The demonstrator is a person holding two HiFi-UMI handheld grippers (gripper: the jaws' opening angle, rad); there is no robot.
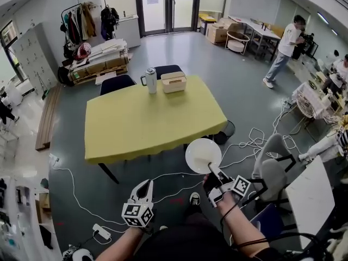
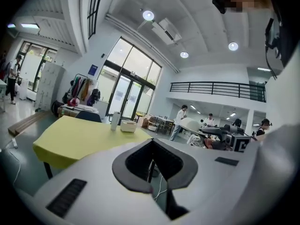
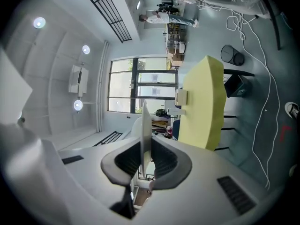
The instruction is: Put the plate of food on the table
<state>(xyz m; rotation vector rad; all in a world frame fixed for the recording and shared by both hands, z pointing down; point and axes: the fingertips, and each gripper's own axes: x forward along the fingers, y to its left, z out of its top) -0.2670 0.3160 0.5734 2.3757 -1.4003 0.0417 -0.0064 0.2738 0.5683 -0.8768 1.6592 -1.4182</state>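
A round white plate (image 1: 201, 154) hangs over the floor just off the near right corner of the yellow table (image 1: 147, 124), and its upper face looks bare. My right gripper (image 1: 211, 169) is shut on the plate's near rim. The right gripper view shows the plate (image 3: 146, 121) edge-on between the pads of my right gripper (image 3: 146, 156), with the table (image 3: 204, 102) beyond. My left gripper (image 1: 144, 185) hangs lower left, short of the table, shut and holding nothing. From the left gripper (image 2: 151, 146), the plate (image 2: 193, 124) shows to the right and the table (image 2: 75, 135) to the left.
A steel jug (image 1: 151, 80) and a pale box (image 1: 174, 82) stand at the table's far edge, with dark blue chairs (image 1: 117, 84) behind. White cables (image 1: 250, 143) trail on the floor, and a power strip (image 1: 100, 231) lies near my left. A grey office chair (image 1: 272, 167) stands close on the right.
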